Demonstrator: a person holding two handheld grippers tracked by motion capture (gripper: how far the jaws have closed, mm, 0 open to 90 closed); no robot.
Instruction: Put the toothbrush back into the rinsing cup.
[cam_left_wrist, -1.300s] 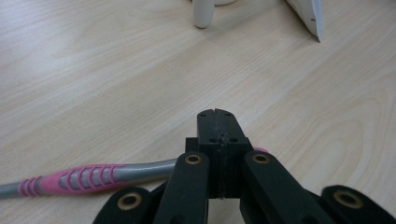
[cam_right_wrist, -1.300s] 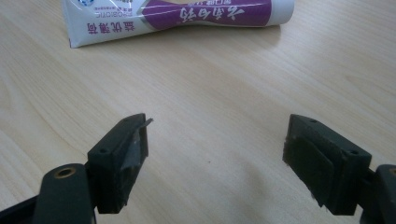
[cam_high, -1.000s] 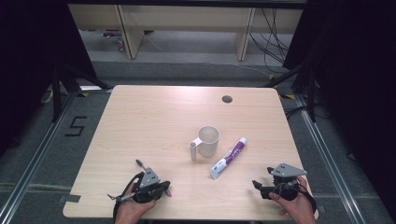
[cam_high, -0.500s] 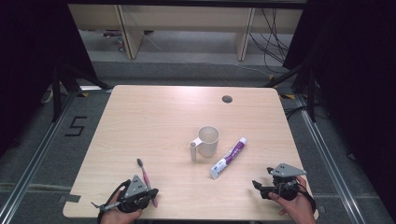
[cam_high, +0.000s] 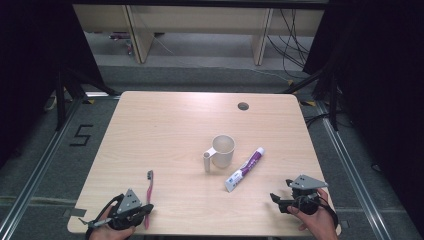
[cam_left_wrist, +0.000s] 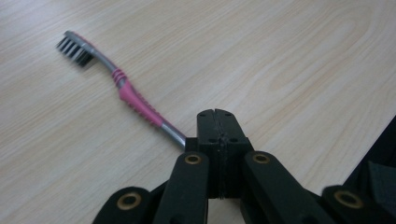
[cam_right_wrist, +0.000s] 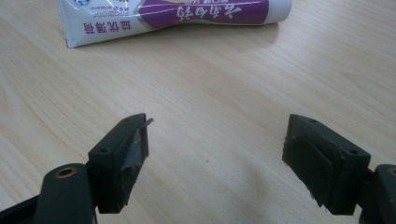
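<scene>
A pink and grey toothbrush (cam_high: 148, 192) (cam_left_wrist: 135, 102) lies flat on the wooden table, bristles pointing away from me. My left gripper (cam_high: 149, 208) (cam_left_wrist: 217, 114) rests at the near left edge with its jaws pressed together; the end of the brush handle sits just beside its tip, not between the jaws. A white mug (cam_high: 221, 150) stands upright mid-table. To its right lies a white and purple toothpaste tube (cam_high: 244, 170) (cam_right_wrist: 173, 14). My right gripper (cam_high: 275, 198) (cam_right_wrist: 217, 135) is at the near right, open and holding nothing, a short way from the tube.
The table (cam_high: 165, 125) has a small round cable hole (cam_high: 243, 106) near its far edge. Beyond the table are wooden shelf legs and cables on the floor, with dark curtains at both sides.
My left gripper has drawn back toward the near left corner, and the toothbrush now lies alone on the table beside its tip. The right gripper has stayed put.
</scene>
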